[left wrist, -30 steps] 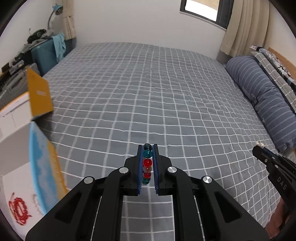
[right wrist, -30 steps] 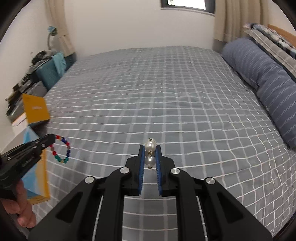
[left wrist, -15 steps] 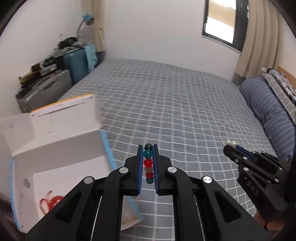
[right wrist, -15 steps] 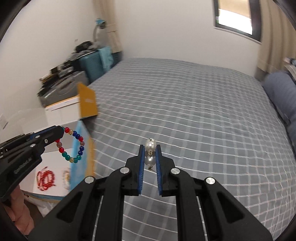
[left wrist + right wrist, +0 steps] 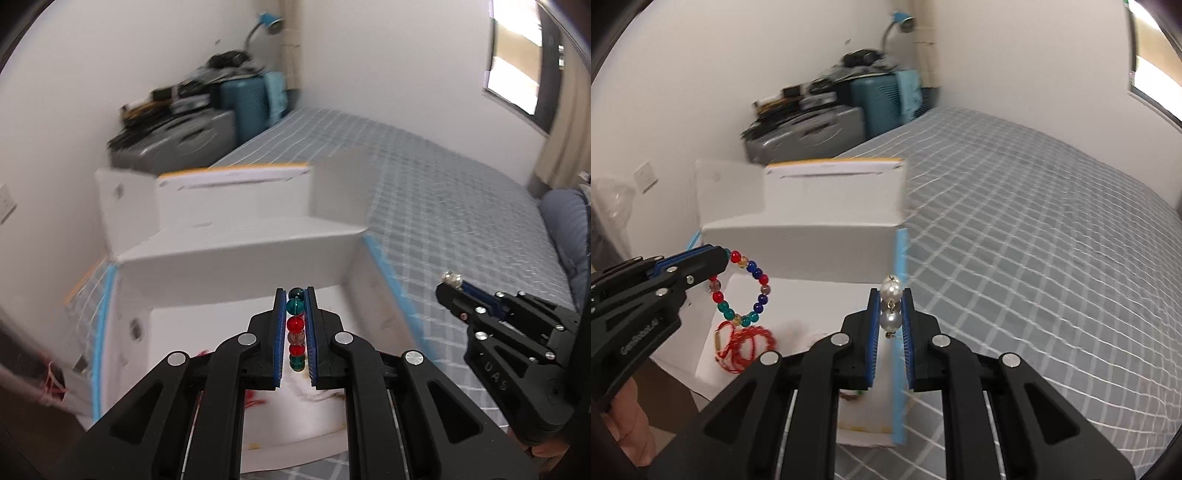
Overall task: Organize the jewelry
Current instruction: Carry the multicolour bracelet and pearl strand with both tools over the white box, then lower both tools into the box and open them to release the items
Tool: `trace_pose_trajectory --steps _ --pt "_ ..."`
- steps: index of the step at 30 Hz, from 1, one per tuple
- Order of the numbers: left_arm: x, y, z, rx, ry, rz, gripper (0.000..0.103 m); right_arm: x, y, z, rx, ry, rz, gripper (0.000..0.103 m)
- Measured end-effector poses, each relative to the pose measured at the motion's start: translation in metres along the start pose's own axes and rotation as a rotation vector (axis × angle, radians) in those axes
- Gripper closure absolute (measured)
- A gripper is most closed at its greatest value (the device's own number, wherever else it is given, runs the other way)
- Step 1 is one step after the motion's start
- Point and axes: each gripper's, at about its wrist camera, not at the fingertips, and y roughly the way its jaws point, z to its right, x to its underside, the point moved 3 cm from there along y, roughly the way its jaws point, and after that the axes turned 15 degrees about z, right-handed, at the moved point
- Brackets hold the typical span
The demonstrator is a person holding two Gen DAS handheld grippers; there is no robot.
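My left gripper (image 5: 295, 295) is shut on a colourful bead bracelet (image 5: 296, 325), edge-on between the blue pads. In the right wrist view that bracelet (image 5: 753, 275) hangs as a ring from the left gripper (image 5: 722, 254), over the open white box (image 5: 798, 236). My right gripper (image 5: 891, 293) is shut on a pearl piece (image 5: 891, 291), held over the box's blue right edge. In the left wrist view the right gripper (image 5: 448, 284) shows the pearl (image 5: 452, 277) at its tip, right of the box (image 5: 236, 254). A red cord bracelet (image 5: 744, 345) lies on the box floor.
The box sits at the bed's left edge, flaps raised. A grey checked bedspread (image 5: 1034, 229) stretches right. Suitcases (image 5: 809, 136) and a blue case (image 5: 879, 103) crowd the far corner by the wall. A striped pillow (image 5: 565, 218) lies far right. A hand (image 5: 631, 424) holds the left tool.
Both views have swung left from the open bedspread to the white box. The box now fills the centre, and both grippers hang over it, each still shut on its jewelry.
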Motion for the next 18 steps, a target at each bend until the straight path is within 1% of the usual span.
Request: trace_pose_trajectory --steps 7,10,18 --pt "0.036 0.017 -0.047 -0.076 -0.047 -0.092 0.094 0.026 0.035 -0.046 -0.058 -0.033 -0.087 0.092" --pt "0.05 0.023 -0.06 -0.094 -0.066 -0.129 0.094 0.039 0.049 -0.055 -0.066 -0.031 -0.13 0.092" --pt "0.074 0.039 -0.066 -0.106 -0.079 -0.197 0.094 0.063 0.072 -0.066 -0.071 -0.033 -0.219 0.092"
